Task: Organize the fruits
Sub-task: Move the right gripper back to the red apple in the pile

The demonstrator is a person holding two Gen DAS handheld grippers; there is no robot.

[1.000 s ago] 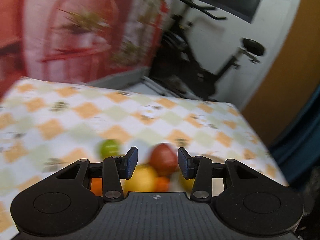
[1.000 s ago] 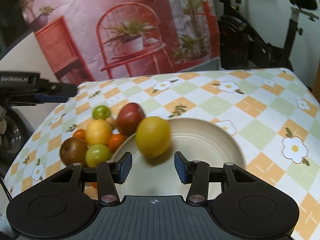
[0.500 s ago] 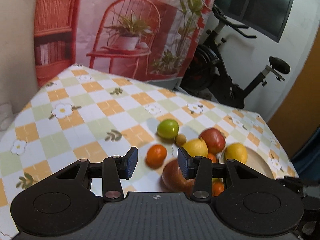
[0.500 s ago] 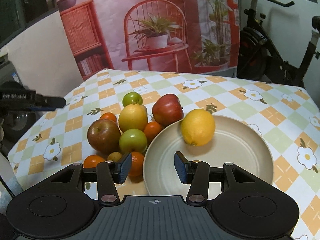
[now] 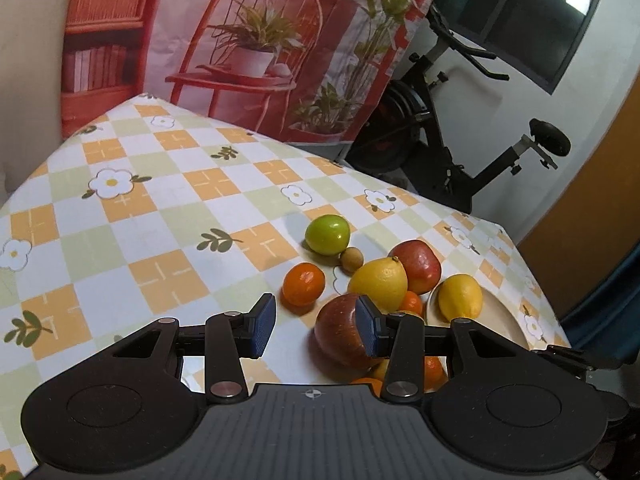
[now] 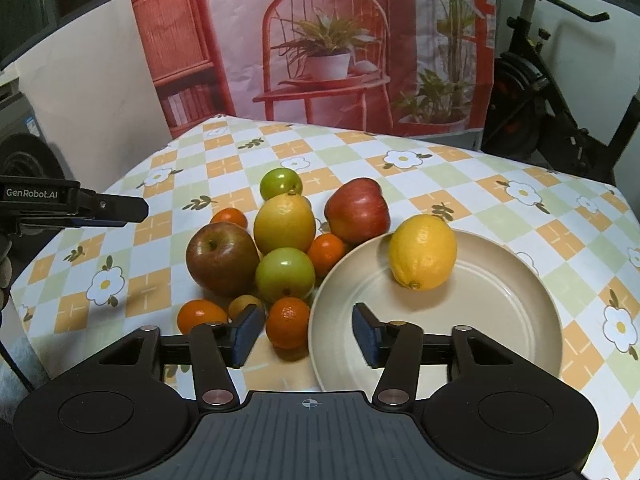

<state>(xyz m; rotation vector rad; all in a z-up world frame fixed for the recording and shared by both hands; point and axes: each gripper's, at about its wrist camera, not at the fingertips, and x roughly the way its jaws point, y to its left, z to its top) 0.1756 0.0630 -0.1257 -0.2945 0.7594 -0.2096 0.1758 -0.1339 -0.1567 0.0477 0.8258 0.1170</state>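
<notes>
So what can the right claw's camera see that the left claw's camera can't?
Only the right wrist view shows the second green fruit in the pile, two oranges near the camera, and the whole beige plate. It also shows the left claw from the side.

Only the left wrist view shows the bike's black saddle and the dark window.

Both show the lemon on the plate, the other lemon, two red apples, the far green fruit and the checked tablecloth. Both claws are open and empty.
</notes>
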